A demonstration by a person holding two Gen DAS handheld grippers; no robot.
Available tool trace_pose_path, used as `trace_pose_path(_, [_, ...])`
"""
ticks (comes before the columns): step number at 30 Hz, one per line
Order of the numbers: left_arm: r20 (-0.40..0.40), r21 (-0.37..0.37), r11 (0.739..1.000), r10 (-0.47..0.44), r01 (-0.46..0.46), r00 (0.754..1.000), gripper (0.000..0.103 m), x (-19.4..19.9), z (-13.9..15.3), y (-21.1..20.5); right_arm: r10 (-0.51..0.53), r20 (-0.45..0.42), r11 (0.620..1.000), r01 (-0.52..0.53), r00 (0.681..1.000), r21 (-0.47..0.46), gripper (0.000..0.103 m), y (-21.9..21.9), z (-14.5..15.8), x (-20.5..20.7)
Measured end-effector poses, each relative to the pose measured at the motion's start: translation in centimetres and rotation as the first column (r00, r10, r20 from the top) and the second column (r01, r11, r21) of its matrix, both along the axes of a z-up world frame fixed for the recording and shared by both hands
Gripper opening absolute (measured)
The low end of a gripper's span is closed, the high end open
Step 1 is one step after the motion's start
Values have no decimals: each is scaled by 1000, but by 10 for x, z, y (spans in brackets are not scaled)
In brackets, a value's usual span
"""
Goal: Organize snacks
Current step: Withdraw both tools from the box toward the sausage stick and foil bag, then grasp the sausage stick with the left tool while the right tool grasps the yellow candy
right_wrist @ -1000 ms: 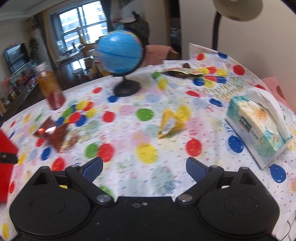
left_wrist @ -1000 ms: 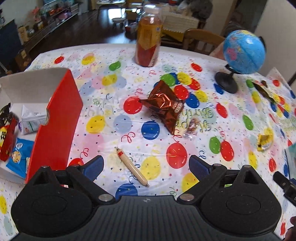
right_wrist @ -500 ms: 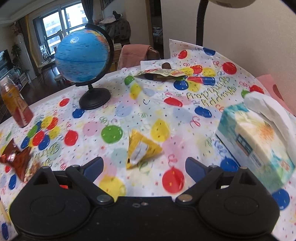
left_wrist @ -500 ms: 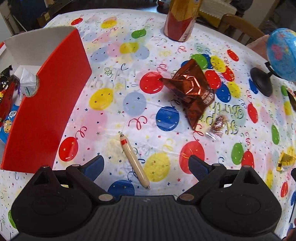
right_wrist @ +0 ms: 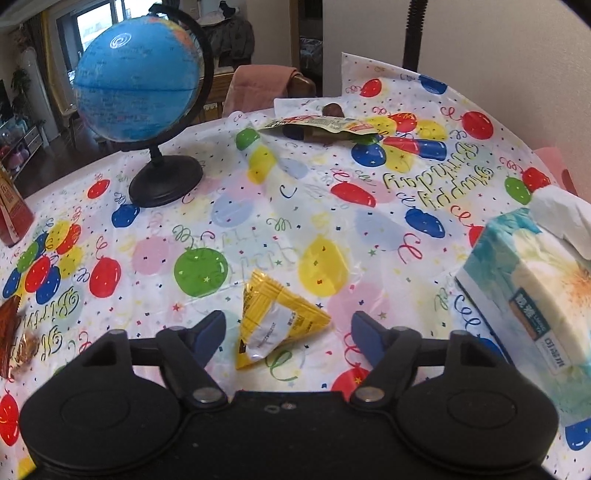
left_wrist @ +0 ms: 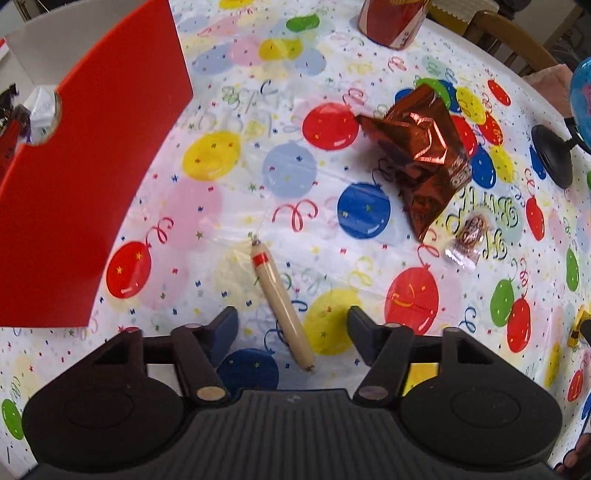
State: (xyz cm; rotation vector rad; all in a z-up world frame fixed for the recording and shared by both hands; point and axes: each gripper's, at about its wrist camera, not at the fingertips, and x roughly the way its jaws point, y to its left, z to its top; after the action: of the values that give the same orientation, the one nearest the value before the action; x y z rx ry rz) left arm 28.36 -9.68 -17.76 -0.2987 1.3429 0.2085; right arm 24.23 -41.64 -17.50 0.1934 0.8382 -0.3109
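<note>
A cream sausage stick [left_wrist: 281, 307] with a red band lies on the balloon tablecloth. My left gripper [left_wrist: 293, 328] straddles its near end; the jaws are closing and the pads stand apart from it. The red box [left_wrist: 88, 177] with snacks inside sits at the left. A shiny brown foil bag [left_wrist: 424, 158] and a small wrapped candy [left_wrist: 466, 240] lie beyond. In the right wrist view a yellow triangular snack packet [right_wrist: 275, 320] lies between the closing jaws of my right gripper [right_wrist: 288, 332], untouched by the pads.
A blue globe [right_wrist: 138, 77] on a black stand sits at the back left of the right wrist view. A tissue box [right_wrist: 532, 295] stands at the right. A green snack packet [right_wrist: 321, 125] lies at the far edge. A red bottle [left_wrist: 393, 18] stands behind the foil bag.
Both grippers have dropped closer to the table and their jaws have narrowed. The sausage stick now lies between the left jaws and the yellow packet between the right jaws.
</note>
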Motion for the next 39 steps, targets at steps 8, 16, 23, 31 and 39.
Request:
trace_pose_path(8, [34,-15,1000,-25,26,999,28,-3,3,0,52,8,999,-52,999,-15,27,5,2,-5])
trace_pose_path(16, [65,-32,999,-41,43,997,11,-7,3,7,127,37,992,-127,991,-13,24,25,14,-24])
trace_pose_path(23, [87,-25,998,-64,66,994,10,-16,6,16,215,65,975,-218,974,43,23,56,29,-53])
trace_pose_path(31, [113,-29,995,-88,92,990,10,-40,21,33,297,84,946,-305,951,105,23,91,46,-87])
trace_pose_path(39, [166,-49,989,-130,140,978,10,-62,51,51,368,107,915,-380,924,132,23,126,68,-110])
